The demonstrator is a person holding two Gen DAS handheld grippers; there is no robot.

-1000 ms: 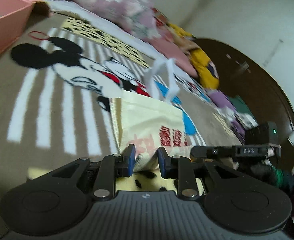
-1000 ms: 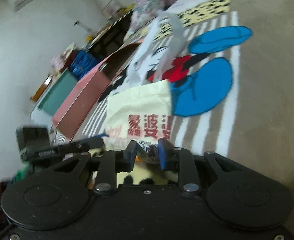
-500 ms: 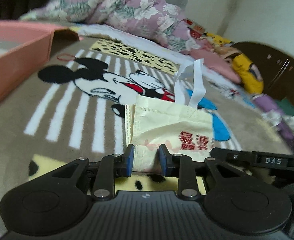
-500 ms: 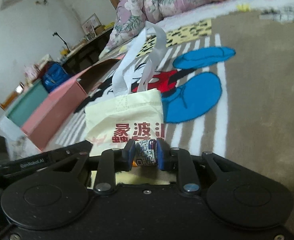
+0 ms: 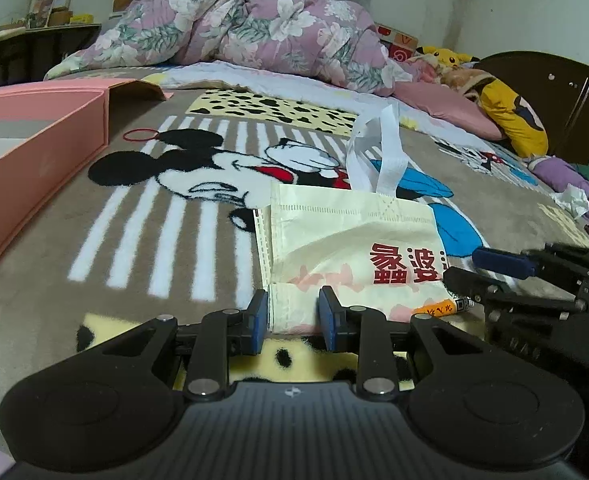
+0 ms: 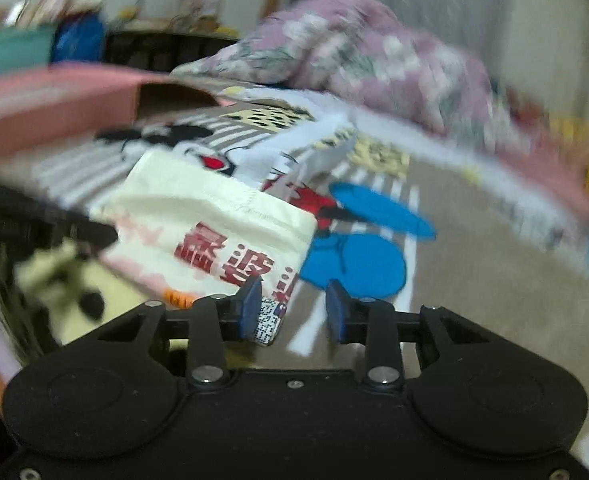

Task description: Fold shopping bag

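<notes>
A cream shopping bag [image 5: 346, 240] with red characters lies folded over on a Mickey Mouse blanket [image 5: 166, 208], its white handles [image 5: 378, 156] standing up at the far end. My left gripper [image 5: 292, 316] is open, its blue pads either side of the bag's near left corner. My right gripper [image 6: 294, 306] is open beside the bag's near right corner [image 6: 268, 320]; the bag [image 6: 214, 224] lies ahead and to its left. The right gripper also shows at the right of the left wrist view [image 5: 506, 276]. The right wrist view is blurred.
A pink box [image 5: 34, 128] stands at the left edge of the blanket. A floral quilt [image 5: 246, 28] is heaped at the back. Plush toys and pillows [image 5: 506, 112] lie at the right, before a dark wooden headboard [image 5: 566, 104].
Both grippers have opened and let go of the bag's near corners. The bag now rests flat on the blanket. The right gripper has swung to the right.
</notes>
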